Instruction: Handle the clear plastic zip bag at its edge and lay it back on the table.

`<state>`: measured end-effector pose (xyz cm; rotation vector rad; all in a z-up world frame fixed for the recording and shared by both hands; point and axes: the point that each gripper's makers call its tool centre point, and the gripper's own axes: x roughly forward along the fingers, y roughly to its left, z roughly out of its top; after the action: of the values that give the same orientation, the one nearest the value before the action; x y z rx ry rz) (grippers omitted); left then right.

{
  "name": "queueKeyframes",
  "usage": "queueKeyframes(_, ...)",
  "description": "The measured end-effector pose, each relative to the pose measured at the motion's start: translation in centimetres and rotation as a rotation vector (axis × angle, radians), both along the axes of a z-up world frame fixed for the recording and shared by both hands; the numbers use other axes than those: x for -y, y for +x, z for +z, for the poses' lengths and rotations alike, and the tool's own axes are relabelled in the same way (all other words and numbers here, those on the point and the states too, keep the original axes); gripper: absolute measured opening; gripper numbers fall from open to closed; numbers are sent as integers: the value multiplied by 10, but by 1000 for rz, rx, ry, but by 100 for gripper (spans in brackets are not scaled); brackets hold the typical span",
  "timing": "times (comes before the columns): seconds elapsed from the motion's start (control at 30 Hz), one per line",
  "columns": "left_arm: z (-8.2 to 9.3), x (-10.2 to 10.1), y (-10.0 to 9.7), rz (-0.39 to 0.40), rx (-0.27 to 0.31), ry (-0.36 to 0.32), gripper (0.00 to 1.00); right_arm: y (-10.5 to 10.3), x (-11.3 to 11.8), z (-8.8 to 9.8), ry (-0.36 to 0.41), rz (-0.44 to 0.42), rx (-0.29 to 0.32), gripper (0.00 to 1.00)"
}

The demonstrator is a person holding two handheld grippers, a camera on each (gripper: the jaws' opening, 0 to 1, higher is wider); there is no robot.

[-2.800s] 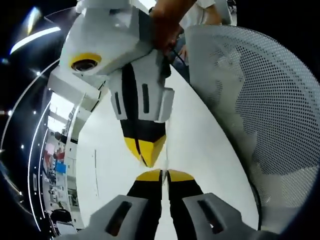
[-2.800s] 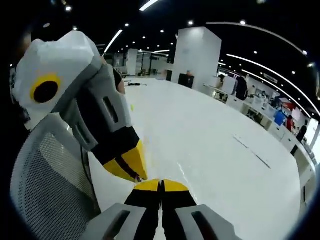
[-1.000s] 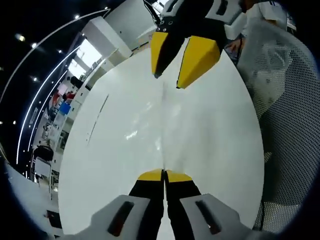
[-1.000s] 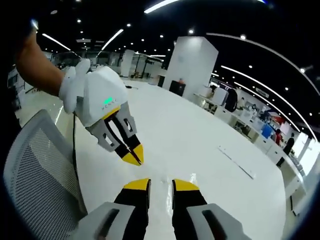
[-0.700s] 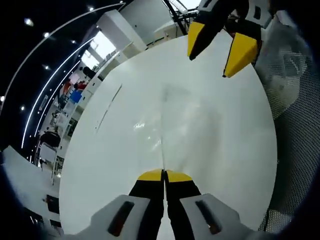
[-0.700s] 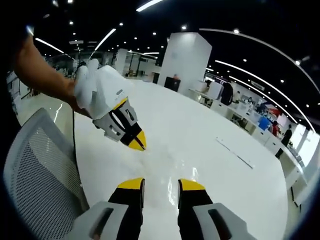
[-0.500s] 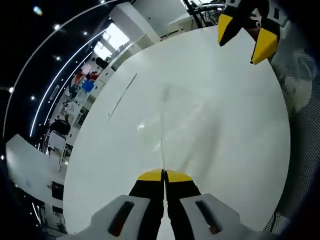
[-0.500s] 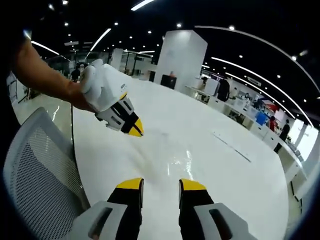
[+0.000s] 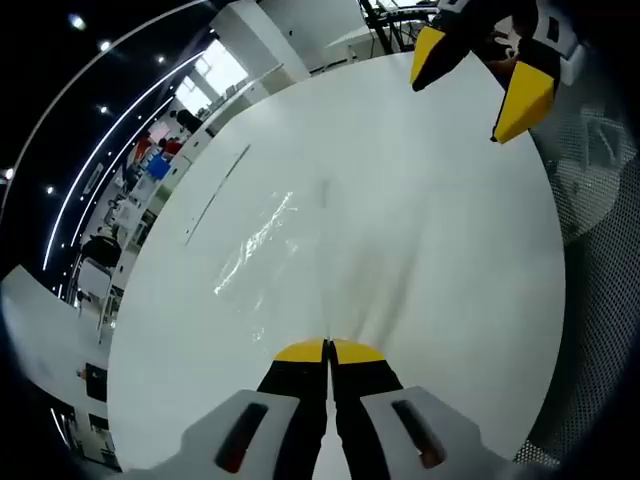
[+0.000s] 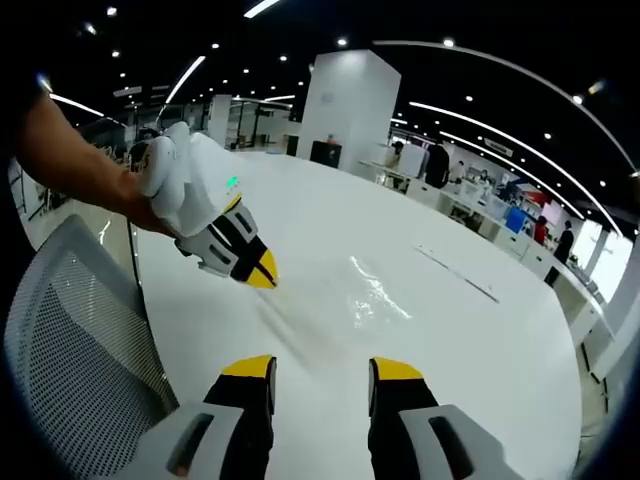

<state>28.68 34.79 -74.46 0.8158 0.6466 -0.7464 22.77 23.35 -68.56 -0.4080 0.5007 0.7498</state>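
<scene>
The clear plastic zip bag (image 9: 262,238) lies spread over the white table (image 9: 460,260), marked by faint creases and glints. My left gripper (image 9: 327,348) is shut on the bag's near edge at the bottom of the left gripper view. My right gripper (image 9: 475,78) hangs open at that view's top right, apart from the bag. In the right gripper view my right gripper (image 10: 323,370) stands open with nothing between its jaws. Beyond it the left gripper (image 10: 258,272), held by a person's hand, pinches the edge of the bag (image 10: 378,290).
A grey mesh chair back (image 9: 595,260) stands along the table's edge, also on the left of the right gripper view (image 10: 70,330). A thin dark strip (image 10: 455,270) lies on the table past the bag. A white pillar (image 10: 350,100) and desks stand far behind.
My right gripper has opened, let go of the bag and drawn back. The bag has spread out over the table. My left gripper stays shut on its edge.
</scene>
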Motion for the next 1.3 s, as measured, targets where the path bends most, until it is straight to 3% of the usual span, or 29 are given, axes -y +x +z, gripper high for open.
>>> queueKeyframes(0.27, 6, 28, 6, 18, -80, -151, 1, 5, 11, -9, 40, -67, -15, 43)
queueKeyframes(0.37, 8, 43, -5, -18, -154, -272, 3, 7, 13, -15, 46, -74, -14, 46)
queueKeyframes(0.5, 20, 54, -21, -69, -189, -380, 9, 9, 16, -23, 80, -72, -4, 54)
queueKeyframes(0.67, 21, 39, -21, -97, -149, -422, 21, 13, 20, -31, 124, -110, -29, 67)
queueKeyframes(0.8, 26, 25, -22, -92, -90, -433, 30, 19, 19, -29, 146, -113, -11, 74)
queueKeyframes(0.97, 33, -6, -24, 11, -28, -472, 45, 17, 16, -32, 163, -119, -36, 78)
queueKeyframes(1.1, 32, -28, -27, 91, -16, -505, 54, 18, 15, -31, 182, -117, -31, 84)
queueKeyframes(1.3, 35, -44, -32, 191, 21, -563, 71, 20, 15, -33, 212, -139, -49, 93)
